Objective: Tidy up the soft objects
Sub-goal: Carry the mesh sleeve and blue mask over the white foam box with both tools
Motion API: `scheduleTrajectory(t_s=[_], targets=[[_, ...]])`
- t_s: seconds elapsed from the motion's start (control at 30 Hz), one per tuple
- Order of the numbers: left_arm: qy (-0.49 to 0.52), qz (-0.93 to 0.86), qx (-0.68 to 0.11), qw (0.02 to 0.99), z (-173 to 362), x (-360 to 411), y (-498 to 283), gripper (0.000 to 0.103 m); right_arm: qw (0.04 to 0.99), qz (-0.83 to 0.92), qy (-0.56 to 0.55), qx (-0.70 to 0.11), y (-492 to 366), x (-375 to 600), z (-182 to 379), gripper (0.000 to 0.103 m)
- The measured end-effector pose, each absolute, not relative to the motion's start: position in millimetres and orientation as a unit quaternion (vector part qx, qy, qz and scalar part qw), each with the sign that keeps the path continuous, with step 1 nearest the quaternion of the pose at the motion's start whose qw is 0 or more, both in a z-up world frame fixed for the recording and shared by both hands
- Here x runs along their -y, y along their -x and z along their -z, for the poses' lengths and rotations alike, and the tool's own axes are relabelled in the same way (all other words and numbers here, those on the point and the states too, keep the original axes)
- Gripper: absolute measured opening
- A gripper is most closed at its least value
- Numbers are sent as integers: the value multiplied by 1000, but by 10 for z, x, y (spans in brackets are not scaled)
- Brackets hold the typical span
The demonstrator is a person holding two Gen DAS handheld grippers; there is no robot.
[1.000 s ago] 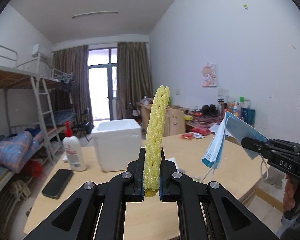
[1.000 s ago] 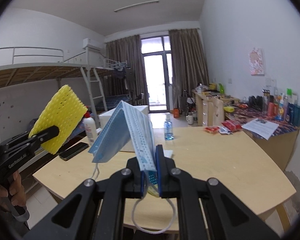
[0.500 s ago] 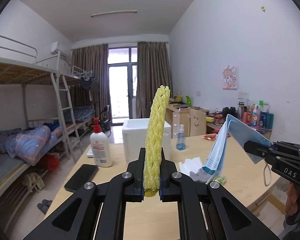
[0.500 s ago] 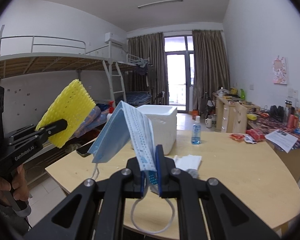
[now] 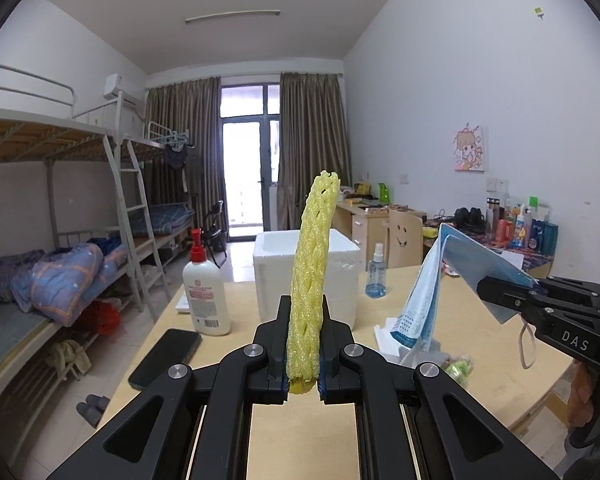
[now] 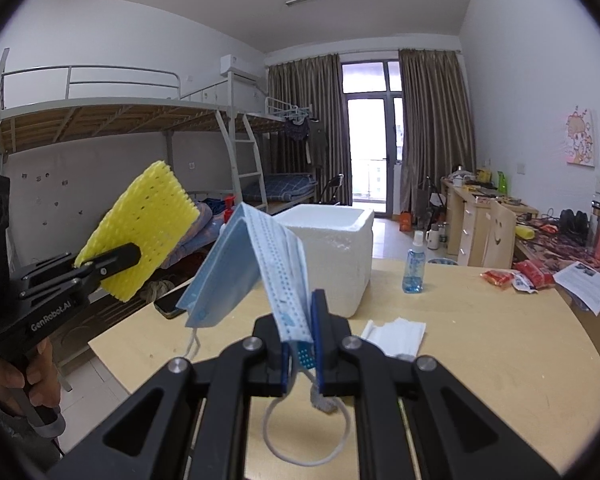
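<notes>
My left gripper [image 5: 303,350] is shut on a yellow foam net sleeve [image 5: 311,264] that stands upright between its pads, held above the wooden table [image 5: 260,436]. From the right wrist view the same yellow sleeve [image 6: 144,232] shows flat at the left, in the left gripper [image 6: 116,258]. My right gripper [image 6: 301,346] is shut on a folded blue face mask [image 6: 256,264], its ear loop hanging below. That mask [image 5: 440,280] and the right gripper [image 5: 496,294] sit at the right of the left wrist view. An open white foam box [image 6: 332,256] stands on the table beyond both grippers.
On the table lie a black phone [image 5: 168,356], a white pump bottle [image 5: 205,292], a small blue spray bottle [image 6: 414,266], a white tissue pack [image 6: 396,332] and snack packets [image 6: 516,276]. Bunk beds [image 5: 60,240] line the left wall; a cluttered desk [image 6: 556,236] runs along the right.
Both grippers have swung across the room toward the table's middle, each still holding its item. The foam box and bottles have shifted toward the centre of both views.
</notes>
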State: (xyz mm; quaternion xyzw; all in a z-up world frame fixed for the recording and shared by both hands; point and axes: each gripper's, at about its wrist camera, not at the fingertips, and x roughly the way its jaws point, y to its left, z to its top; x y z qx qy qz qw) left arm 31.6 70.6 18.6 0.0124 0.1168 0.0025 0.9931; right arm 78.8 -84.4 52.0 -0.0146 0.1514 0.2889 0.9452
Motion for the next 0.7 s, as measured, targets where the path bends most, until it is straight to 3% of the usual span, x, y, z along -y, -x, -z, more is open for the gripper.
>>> scheduleTrajectory(t_s=[0.7], targets=[[-18, 7, -133, 991, -487, -786, -1052, 10, 943, -290, 28, -164, -1591, 586, -885, 12]])
